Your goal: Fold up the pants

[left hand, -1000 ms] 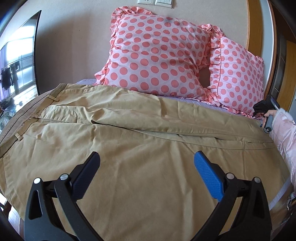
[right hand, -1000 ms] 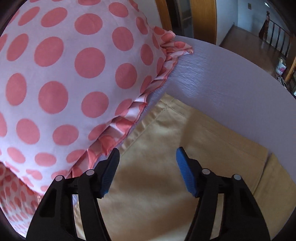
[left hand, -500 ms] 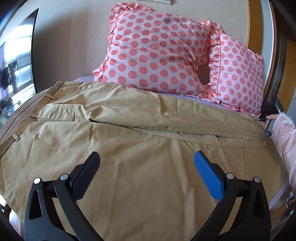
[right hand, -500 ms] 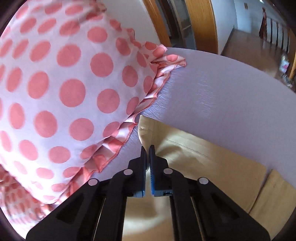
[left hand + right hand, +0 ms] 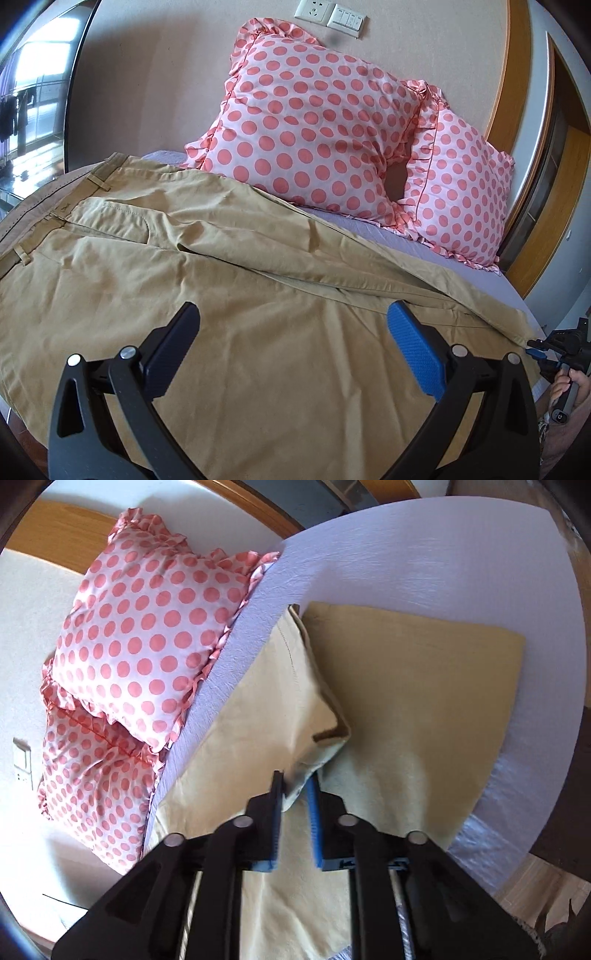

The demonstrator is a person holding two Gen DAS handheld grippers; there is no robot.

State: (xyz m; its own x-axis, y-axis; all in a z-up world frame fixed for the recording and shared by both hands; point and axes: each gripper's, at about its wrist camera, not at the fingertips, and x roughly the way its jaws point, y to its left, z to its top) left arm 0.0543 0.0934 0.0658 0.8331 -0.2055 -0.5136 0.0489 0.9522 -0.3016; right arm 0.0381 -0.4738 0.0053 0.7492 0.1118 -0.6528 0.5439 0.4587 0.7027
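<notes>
Presently the pants (image 5: 229, 295) lie spread across the bed (image 5: 424, 554), below the pillows (image 5: 314, 133). Right tongs (image 5: 297, 788) are clenched on a raised leg hem, apparently to carry it over; left tongs (image 5: 291, 332) hover released above.

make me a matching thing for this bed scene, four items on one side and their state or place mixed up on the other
Things:
1. left gripper
2. right gripper
3. khaki cotton pants
4. pink polka-dot ruffled pillows

States or places:
A. propped against the wall
B. spread flat across the lilac bedsheet
C. open, over the cloth
D. shut on a lifted leg hem

Pairs: 1-C, 2-D, 3-B, 4-A
</notes>
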